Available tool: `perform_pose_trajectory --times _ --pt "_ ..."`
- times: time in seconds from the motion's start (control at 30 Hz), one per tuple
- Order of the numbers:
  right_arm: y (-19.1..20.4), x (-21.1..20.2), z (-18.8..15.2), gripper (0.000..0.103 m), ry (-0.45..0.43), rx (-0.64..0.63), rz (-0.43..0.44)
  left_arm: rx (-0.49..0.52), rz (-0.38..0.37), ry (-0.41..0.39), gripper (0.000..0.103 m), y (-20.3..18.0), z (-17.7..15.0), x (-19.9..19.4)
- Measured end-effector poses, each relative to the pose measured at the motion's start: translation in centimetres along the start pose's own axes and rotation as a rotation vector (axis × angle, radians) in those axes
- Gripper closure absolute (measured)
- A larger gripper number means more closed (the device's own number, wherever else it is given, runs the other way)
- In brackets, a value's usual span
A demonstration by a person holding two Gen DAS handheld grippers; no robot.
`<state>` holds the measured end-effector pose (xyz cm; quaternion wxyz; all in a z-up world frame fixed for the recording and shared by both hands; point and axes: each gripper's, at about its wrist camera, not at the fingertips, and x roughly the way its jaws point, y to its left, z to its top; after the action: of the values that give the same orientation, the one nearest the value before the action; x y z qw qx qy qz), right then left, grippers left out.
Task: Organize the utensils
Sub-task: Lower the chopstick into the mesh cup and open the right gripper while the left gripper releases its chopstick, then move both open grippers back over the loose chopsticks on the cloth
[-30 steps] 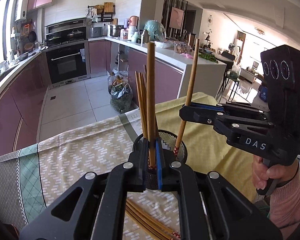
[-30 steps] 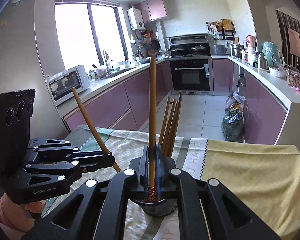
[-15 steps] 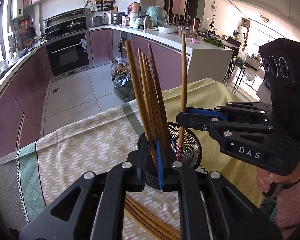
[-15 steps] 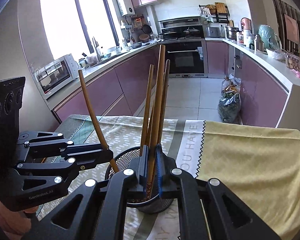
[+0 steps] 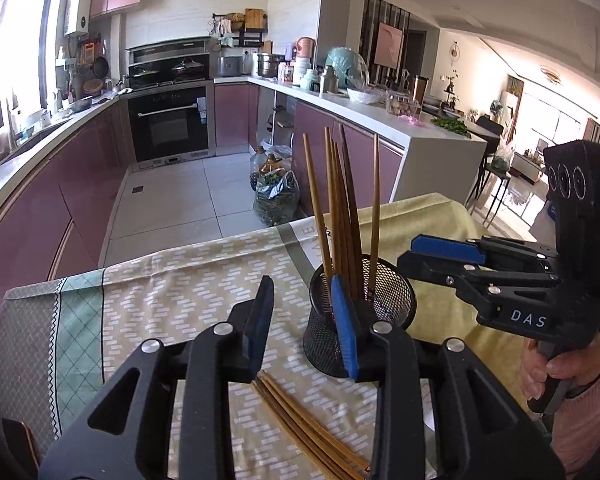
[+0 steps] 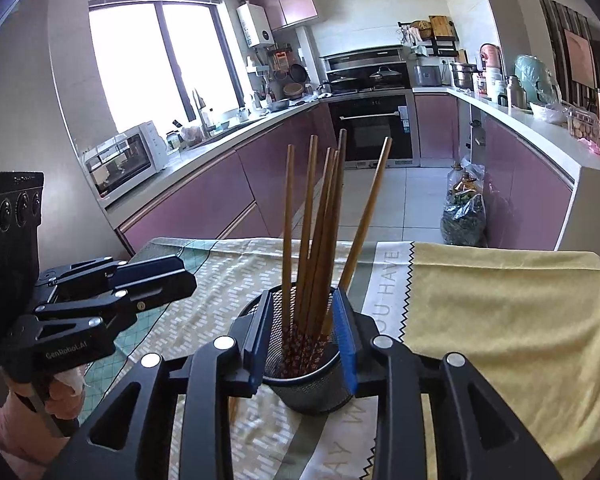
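So the cup [image 5: 360,312] sits on the tablecloth [image 5: 160,304] with a bunch of chopsticks [image 6: 312,240] standing in it, one leaning off to the right. More chopsticks [image 5: 300,424] lie flat on the cloth in front of the cup. Kitchen counters and an oven [image 6: 374,128] are behind.

I've got bright daylight blowing out the window [image 6: 156,64] at ten o'clock; sharp centre, edges bent and dark.
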<state>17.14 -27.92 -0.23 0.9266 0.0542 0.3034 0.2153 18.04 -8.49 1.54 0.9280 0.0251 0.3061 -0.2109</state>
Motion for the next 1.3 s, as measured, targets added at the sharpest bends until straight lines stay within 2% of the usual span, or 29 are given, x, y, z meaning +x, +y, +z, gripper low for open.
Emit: perform_pose_trajectory --times 0.13,0.3,0.53,0.77,0.97,1.3 --pt "1.7 -1.3 -1.3 0.066 -0.005 -0.044 0.046 -0.026 0.011 -0.052 0.066 0.9 -1.6 -2.5" --pt "3.7 -1.1 -3.6 0.065 0.053 -0.086 0.100 -0.055 0.039 -0.051 0.061 2.2 -4.3 -3.8" --pt "5.3 1.6 -7.3 0.065 0.180 -0.094 0.121 -0.129 0.056 0.036 0.060 4.1 -8.6 -3.2" --pt "5.3 3.0 -9.8 0.065 0.248 -0.066 0.110 -0.180 0.025 0.155 0.060 4.4 -12.8 -1.0" --pt "5.5 3.0 -10.7 0.065 0.266 -0.058 0.101 -0.174 -0.001 0.212 0.060 3.5 -14.2 0.5" --pt "5.4 3.0 -10.9 0.065 0.268 -0.051 0.090 -0.163 -0.002 0.252 0.060 2.4 -14.4 1.8"
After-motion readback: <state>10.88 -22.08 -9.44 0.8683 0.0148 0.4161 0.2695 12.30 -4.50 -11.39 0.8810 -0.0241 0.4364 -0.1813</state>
